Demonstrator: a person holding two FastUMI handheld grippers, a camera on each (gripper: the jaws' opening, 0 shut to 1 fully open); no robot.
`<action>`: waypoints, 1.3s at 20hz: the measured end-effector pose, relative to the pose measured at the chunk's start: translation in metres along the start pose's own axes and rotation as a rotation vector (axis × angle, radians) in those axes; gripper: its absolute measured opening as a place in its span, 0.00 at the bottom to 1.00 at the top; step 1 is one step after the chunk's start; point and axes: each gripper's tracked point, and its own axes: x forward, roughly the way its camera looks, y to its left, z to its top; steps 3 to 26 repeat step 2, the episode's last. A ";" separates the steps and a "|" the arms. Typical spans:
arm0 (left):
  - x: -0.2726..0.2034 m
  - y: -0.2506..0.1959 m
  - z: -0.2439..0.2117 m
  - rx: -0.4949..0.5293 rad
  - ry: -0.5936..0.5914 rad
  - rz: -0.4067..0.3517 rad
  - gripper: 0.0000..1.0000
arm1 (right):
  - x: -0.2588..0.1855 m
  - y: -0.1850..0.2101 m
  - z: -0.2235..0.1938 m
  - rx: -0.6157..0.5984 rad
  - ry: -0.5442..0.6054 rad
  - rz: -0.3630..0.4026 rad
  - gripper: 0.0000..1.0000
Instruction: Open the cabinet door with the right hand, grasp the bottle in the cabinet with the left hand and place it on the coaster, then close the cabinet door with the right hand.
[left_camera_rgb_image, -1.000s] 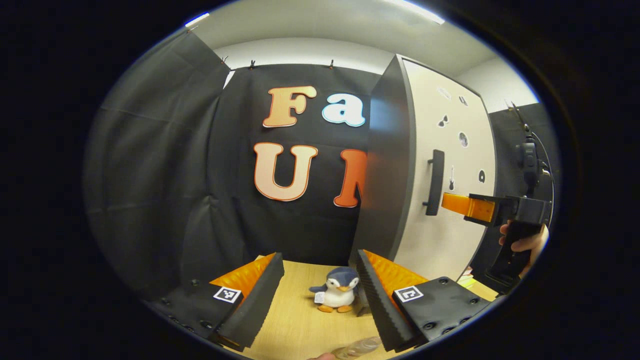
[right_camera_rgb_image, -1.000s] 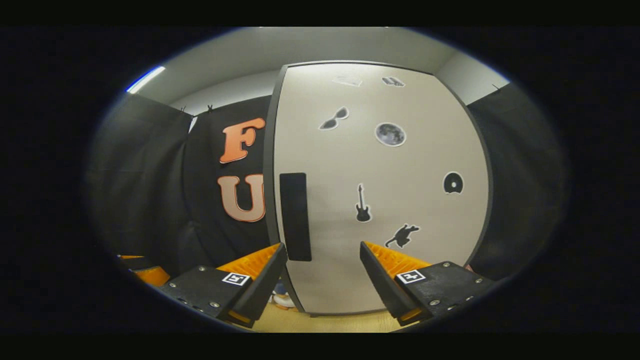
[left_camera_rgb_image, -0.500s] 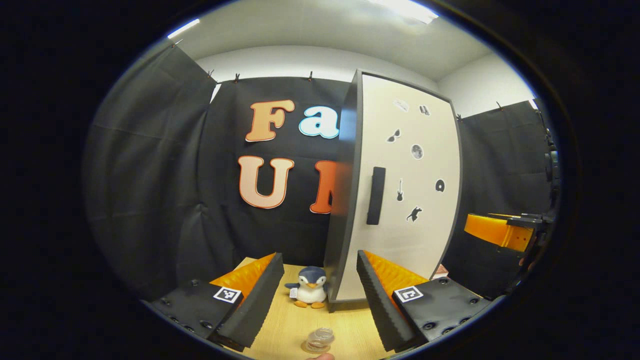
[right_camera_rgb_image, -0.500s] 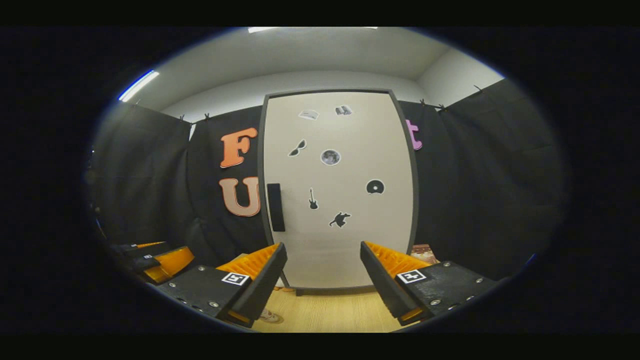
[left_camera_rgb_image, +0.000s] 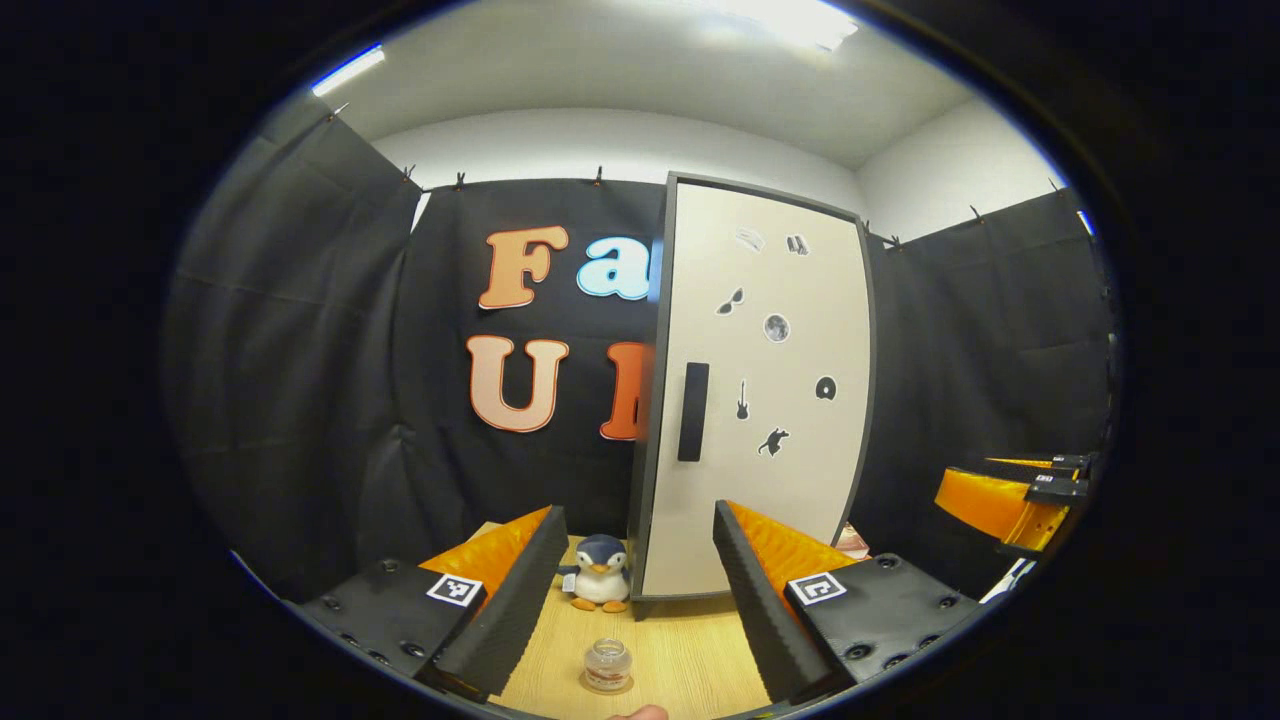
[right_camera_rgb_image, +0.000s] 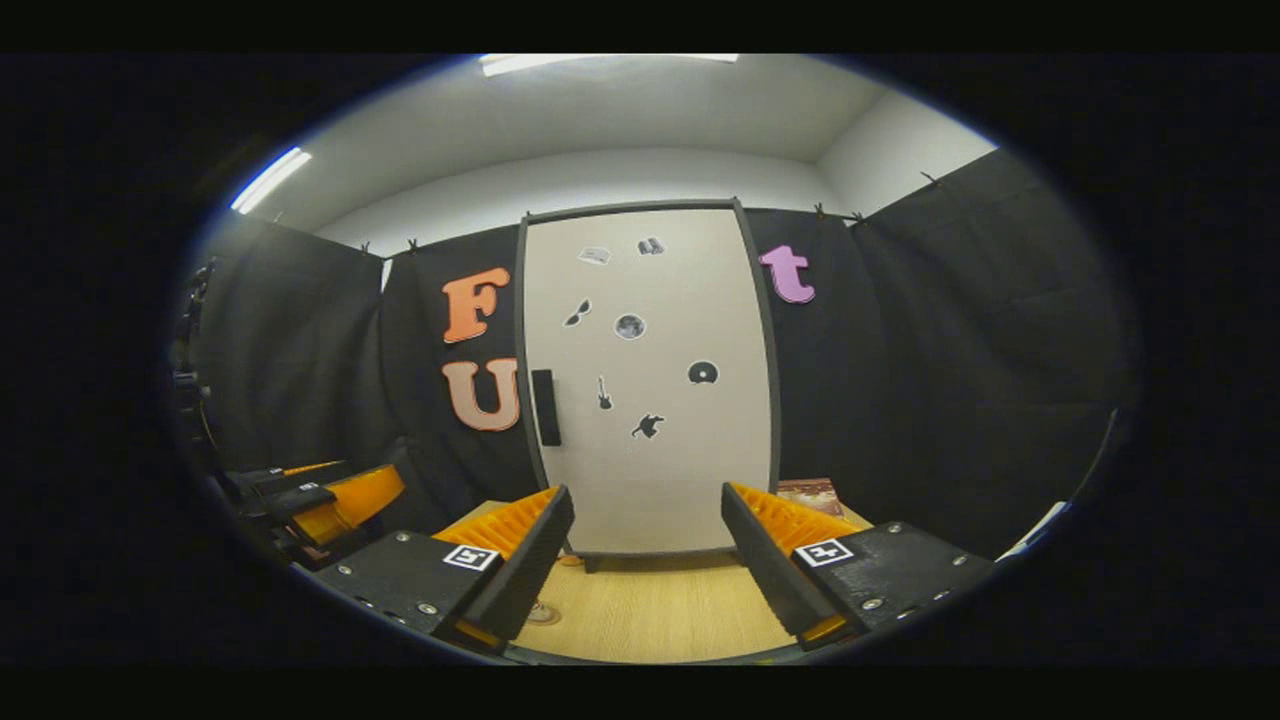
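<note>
Holding both tools released, you are facing the closed cabinet door (left_camera_rgb_image: 760, 400); the bottle (left_camera_rgb_image: 607, 665) is standing on the bench (left_camera_rgb_image: 690, 650) before it, between the left tool (left_camera_rgb_image: 640, 600) fingers, with the right tool (right_camera_rgb_image: 648, 575) grasping nothing.

The table (left_camera_rgb_image: 690, 655) at the bottom of the left gripper view looks like pale wood with a fine straight grain, smooth and faintly satin. On it the bottle (left_camera_rgb_image: 607, 667) is clear and glossy — glass or plastic, hard to tell. The penguin toy (left_camera_rgb_image: 600, 572) beside the cabinet is soft plush. The cabinet door (left_camera_rgb_image: 770, 400) at centre is a smooth matt board with a darker matt edge; its handle (left_camera_rgb_image: 692, 412) is dull, not shiny, and flat stickers (left_camera_rgb_image: 775, 327) lie on it. The wall cloth (left_camera_rgb_image: 310, 400) at left is matt, creased fabric — the ceiling (right_camera_rgb_image: 620, 110) above looks like smooth paint
</note>
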 end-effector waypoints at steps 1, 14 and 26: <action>-0.003 -0.001 0.002 0.001 -0.003 0.002 0.92 | -0.003 0.000 -0.001 0.003 0.002 0.006 0.92; -0.005 -0.004 0.003 0.004 -0.002 0.004 0.95 | -0.004 0.000 0.000 0.003 0.003 0.009 0.92; -0.005 -0.004 0.003 0.004 -0.002 0.004 0.95 | -0.004 0.000 0.000 0.003 0.003 0.009 0.92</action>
